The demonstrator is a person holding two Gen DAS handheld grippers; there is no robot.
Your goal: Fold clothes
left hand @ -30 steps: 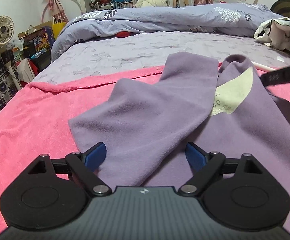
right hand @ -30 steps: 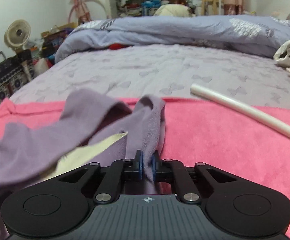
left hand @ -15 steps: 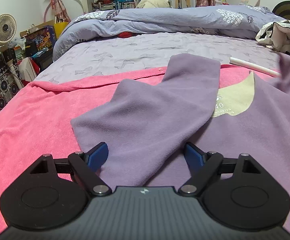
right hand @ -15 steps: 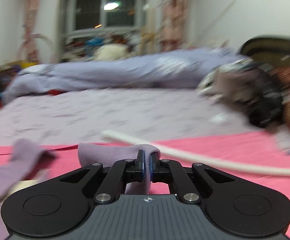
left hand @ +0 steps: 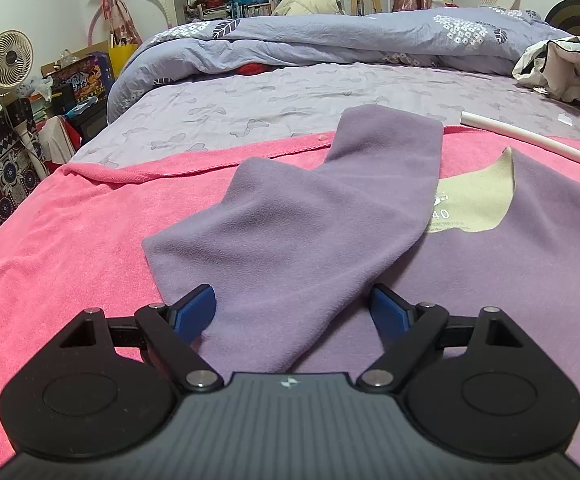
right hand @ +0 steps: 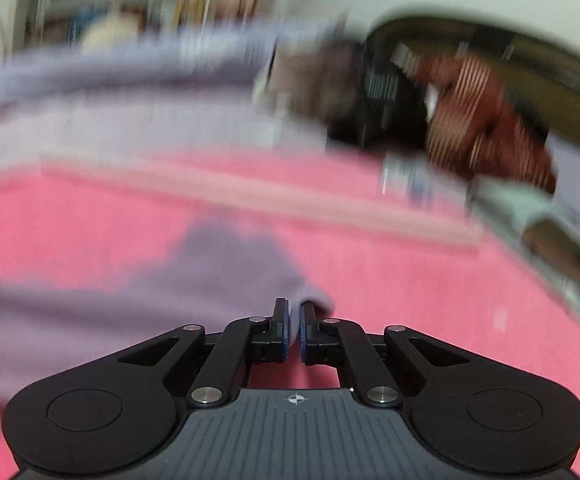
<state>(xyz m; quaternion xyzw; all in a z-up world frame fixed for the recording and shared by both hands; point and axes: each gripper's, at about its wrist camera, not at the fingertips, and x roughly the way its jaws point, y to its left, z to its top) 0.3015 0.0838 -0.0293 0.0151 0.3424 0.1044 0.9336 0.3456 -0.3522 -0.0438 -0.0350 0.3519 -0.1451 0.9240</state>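
A purple fleece top (left hand: 490,264) lies on a pink towel (left hand: 58,248) spread over the bed, its cream inner neck label showing. One sleeve (left hand: 310,216) is folded across the body. My left gripper (left hand: 293,312) hovers open over that sleeve, blue pads (left hand: 194,312) on either side of it and not touching. In the blurred right wrist view, my right gripper (right hand: 294,330) is shut on an edge of the purple top (right hand: 210,276), which trails away to the left over the pink towel (right hand: 410,280).
A white tube (left hand: 530,140) lies across the far right of the towel. A rumpled duvet (left hand: 330,40) and a heap of clothes (left hand: 566,68) sit further back on the bed. A fan (left hand: 6,64) and boxes stand off the left side.
My right gripper swung to the right, pulling the purple cloth out flat over the pink towel; its view is now blurred. The bunched right side of the top has flattened. My left gripper stayed put.
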